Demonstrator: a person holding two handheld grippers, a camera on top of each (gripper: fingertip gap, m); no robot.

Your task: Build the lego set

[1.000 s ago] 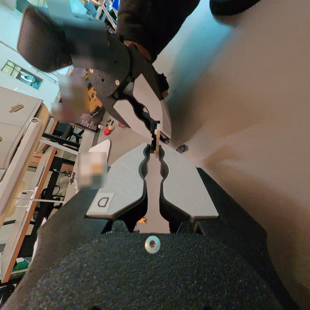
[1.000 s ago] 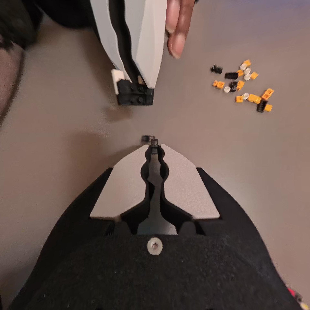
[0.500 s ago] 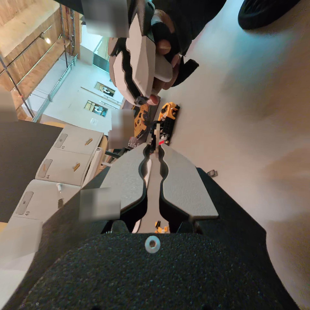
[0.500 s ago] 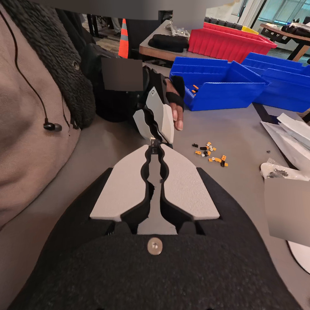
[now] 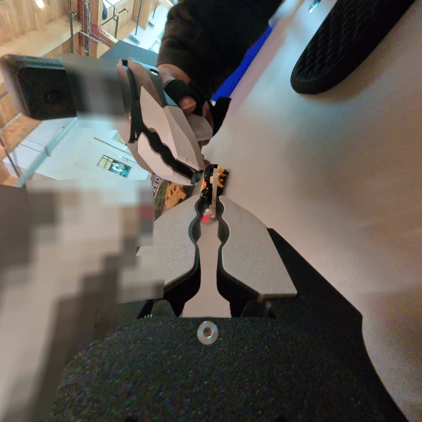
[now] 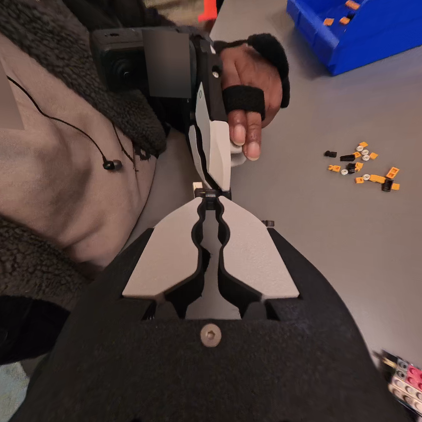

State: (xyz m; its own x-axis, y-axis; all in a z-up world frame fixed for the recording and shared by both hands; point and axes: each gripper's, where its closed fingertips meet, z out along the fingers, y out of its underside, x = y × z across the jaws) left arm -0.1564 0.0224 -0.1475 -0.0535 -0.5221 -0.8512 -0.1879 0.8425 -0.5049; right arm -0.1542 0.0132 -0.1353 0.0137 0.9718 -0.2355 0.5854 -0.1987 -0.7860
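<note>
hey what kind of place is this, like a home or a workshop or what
Most likely a workshop or lab, not a home. A grey worktable holds a blue parts bin and loose lego pieces, and lockers stand under a high timber ceiling.

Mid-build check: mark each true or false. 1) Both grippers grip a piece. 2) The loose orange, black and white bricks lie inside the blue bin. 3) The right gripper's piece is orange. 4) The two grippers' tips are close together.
1) True: left gripper pinches a black-and-white assembly; right gripper pinches a small black piece.
2) False: the loose bricks lie on the grey table, apart from the blue bin.
3) False: black.
4) True.
</note>
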